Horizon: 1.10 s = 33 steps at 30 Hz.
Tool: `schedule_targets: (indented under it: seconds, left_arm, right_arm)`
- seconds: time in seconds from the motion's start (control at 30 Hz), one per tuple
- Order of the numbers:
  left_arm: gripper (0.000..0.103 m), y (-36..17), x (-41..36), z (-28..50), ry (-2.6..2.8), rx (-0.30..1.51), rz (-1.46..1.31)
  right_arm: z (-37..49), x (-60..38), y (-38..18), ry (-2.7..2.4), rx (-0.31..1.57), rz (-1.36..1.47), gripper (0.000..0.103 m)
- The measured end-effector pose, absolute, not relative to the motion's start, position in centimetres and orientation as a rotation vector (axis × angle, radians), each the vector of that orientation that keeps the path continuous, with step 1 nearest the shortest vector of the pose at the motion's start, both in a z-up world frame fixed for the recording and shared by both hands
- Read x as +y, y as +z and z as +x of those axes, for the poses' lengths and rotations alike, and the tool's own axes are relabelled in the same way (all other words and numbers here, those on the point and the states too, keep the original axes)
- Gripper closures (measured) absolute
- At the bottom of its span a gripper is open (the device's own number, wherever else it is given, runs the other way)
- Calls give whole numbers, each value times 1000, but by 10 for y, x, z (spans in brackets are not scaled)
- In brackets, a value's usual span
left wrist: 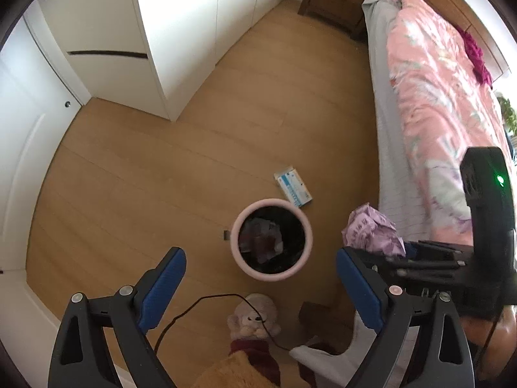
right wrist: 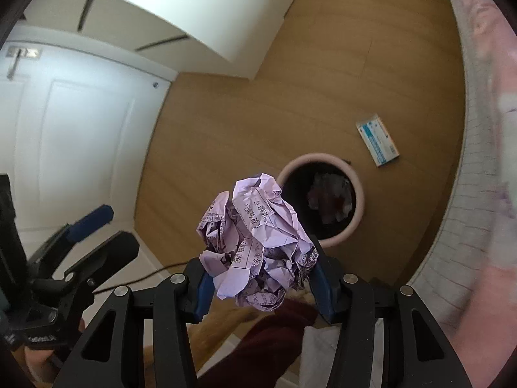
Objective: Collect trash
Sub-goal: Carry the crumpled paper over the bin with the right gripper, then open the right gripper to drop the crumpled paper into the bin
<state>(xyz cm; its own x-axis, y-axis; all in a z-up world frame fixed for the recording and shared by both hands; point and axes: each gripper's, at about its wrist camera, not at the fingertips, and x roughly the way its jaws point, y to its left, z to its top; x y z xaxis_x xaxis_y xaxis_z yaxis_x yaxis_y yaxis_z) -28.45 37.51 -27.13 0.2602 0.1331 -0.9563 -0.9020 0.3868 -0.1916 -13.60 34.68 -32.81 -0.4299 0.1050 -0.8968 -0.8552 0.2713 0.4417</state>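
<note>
A pink round trash bin point(left wrist: 308, 236) with a black liner stands on the wooden floor and holds crumpled paper; it also shows in the right wrist view point(right wrist: 357, 187). My right gripper point(right wrist: 258, 278) is shut on a crumpled purple paper ball point(right wrist: 258, 232) and holds it in the air, near the bin and to its side. The ball and right gripper show in the left wrist view point(left wrist: 371, 231) right of the bin. My left gripper point(left wrist: 260, 278) is open and empty above the bin's near side. A blue-and-white box point(left wrist: 292, 187) lies on the floor just beyond the bin point(right wrist: 376, 139).
A bed with a pink quilt point(left wrist: 436, 97) runs along the right. A white wardrobe point(left wrist: 181, 32) and white door point(right wrist: 64, 129) stand at the left. A plush toy point(left wrist: 255, 320) and a black cable point(left wrist: 206, 300) lie on the floor near me.
</note>
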Motion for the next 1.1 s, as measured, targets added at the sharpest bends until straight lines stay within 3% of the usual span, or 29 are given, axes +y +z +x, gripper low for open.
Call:
schedule_targets:
  seconds: [0.37, 0.4, 0.5, 0.53, 0.8, 1.1]
  left_arm:
    - [7, -304, 441, -259, 802, 1149, -711]
    - [7, -304, 441, -255, 796, 1158, -672]
    - [7, -304, 438, -248, 764, 1162, -623]
    - [7, -305, 436, -246, 752, 1161, -624]
    - [7, -303, 418, -247, 760, 1111, -705]
    - [7, -293, 403, -247, 827, 1067, -740]
  right_arm:
    - [-132, 332, -385, 1191, 1712, -600, 52]
    - [-132, 332, -387, 1188, 1717, -594, 50]
    - [-132, 334, -400, 1123, 1724, -650, 29]
    - [-131, 333, -402, 1105, 1722, -653, 28]
    - [-120, 313, -390, 1085, 1775, -544, 23]
    - [-133, 305, -352, 1140, 1658, -655, 24]
